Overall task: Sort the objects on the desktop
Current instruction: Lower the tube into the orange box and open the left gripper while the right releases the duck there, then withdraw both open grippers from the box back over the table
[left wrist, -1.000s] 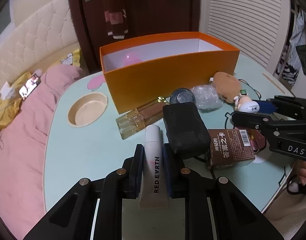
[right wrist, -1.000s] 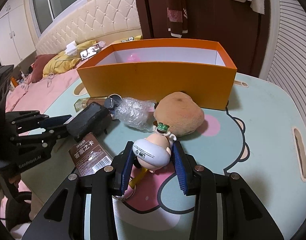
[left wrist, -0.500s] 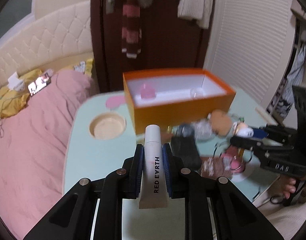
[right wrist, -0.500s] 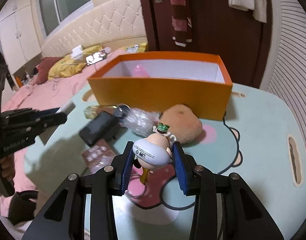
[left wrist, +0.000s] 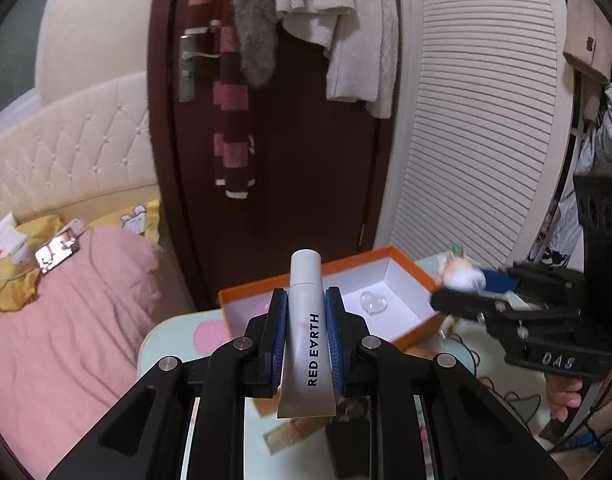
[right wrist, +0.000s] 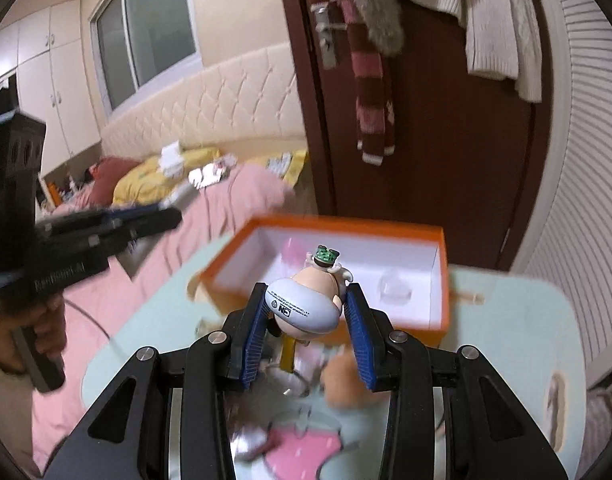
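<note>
Two grippers above the orange box (right wrist: pixel 445 292): left gripper (left wrist: pixel 305 312) clamps white tube (left wrist: pixel 308 320); right gripper (right wrist: pixel 306 312) clamps toy figurine (right wrist: pixel 308 306).

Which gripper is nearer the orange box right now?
Right, likely. The right gripper holds its figurine at the box's right corner; the left gripper hangs clear of its left side.

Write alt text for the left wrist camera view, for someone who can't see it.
The left hand-held gripper clamps a white tube above an open orange box. At right, the other hand-held gripper holds a small figurine.
</note>
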### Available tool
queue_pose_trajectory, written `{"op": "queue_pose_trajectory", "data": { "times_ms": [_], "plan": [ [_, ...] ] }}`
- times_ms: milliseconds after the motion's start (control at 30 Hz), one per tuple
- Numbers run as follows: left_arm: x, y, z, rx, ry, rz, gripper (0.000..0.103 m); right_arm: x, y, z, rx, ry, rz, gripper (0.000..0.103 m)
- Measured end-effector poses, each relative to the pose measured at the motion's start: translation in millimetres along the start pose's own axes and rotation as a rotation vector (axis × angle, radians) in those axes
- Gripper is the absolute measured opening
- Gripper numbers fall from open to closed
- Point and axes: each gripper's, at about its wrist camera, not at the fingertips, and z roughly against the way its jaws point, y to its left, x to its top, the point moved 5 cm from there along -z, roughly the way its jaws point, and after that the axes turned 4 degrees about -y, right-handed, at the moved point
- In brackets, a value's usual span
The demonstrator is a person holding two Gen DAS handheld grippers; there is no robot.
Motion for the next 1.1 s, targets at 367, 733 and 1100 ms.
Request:
{"op": "queue_pose_trajectory", "data": {
  "times_ms": [367, 733, 1100],
  "plan": [
    [-21, -2, -72, -0.009, 0.133, 0.03, 0.018, 25, -23, -62, -0.068, 0.016, -0.028, 0.04],
    [-52, -4, -101, 0.004, 0.24, 0.024, 0.012, -18, -38, -107, -0.088, 0.204, -0.045, 0.04],
    [-50, -4, -84, -0.018, 0.169, 0.058, 0.047, -27, -43, -108, -0.084, 0.218, -0.061, 0.041]
  ]
}}
